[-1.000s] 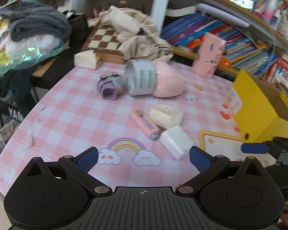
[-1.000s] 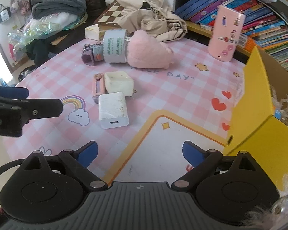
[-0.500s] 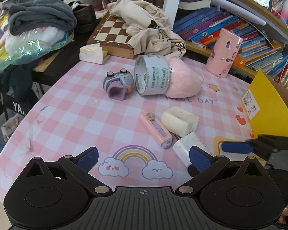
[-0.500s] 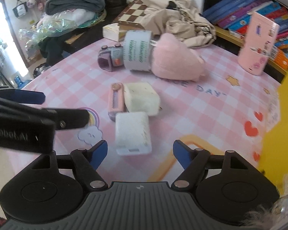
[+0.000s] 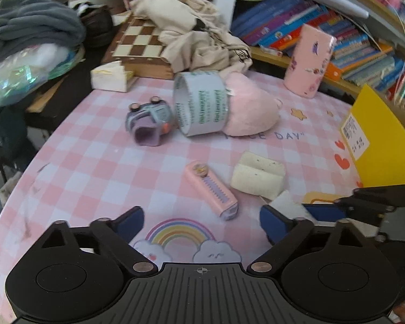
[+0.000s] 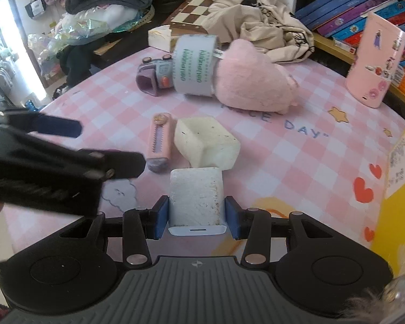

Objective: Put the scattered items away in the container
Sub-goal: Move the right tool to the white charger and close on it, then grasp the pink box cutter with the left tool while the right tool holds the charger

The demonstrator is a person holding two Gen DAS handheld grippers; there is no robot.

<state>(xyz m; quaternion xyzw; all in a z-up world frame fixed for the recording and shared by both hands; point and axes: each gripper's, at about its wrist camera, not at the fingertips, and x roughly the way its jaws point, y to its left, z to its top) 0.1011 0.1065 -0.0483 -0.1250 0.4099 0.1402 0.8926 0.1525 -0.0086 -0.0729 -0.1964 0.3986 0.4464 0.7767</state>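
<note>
The right gripper [image 6: 196, 217] had just been closing, and its blue pads [image 6: 160, 217] now pressed both sides of the white charger block [image 6: 195, 197], which still rested on the bench [image 6: 297, 156]. A second earlier those jaws stood wide with the block well ahead of them. The grip therefore appeared complete, and the lift toward the yellow container [image 6: 402, 189] at the right edge was the step in hand.

The left gripper [image 5: 201, 222] had been closing slightly but remained wide and empty, above the rainbow print [image 5: 179, 233], with the pink utility knife [image 5: 210, 190] just ahead of its fingertips.

The cream block [image 6: 206, 145] lay just beyond the charger, possibly touching it; the view does not settle this. The tape roll [image 6: 194, 64], purple toy car [image 6: 155, 77] and pink plush [image 6: 252, 81] clustered farther back. Bare bench lay between the charger and the container wall, giving a clear path to the right. The left gripper stood close on the charger's left side, limiting room there.
</note>
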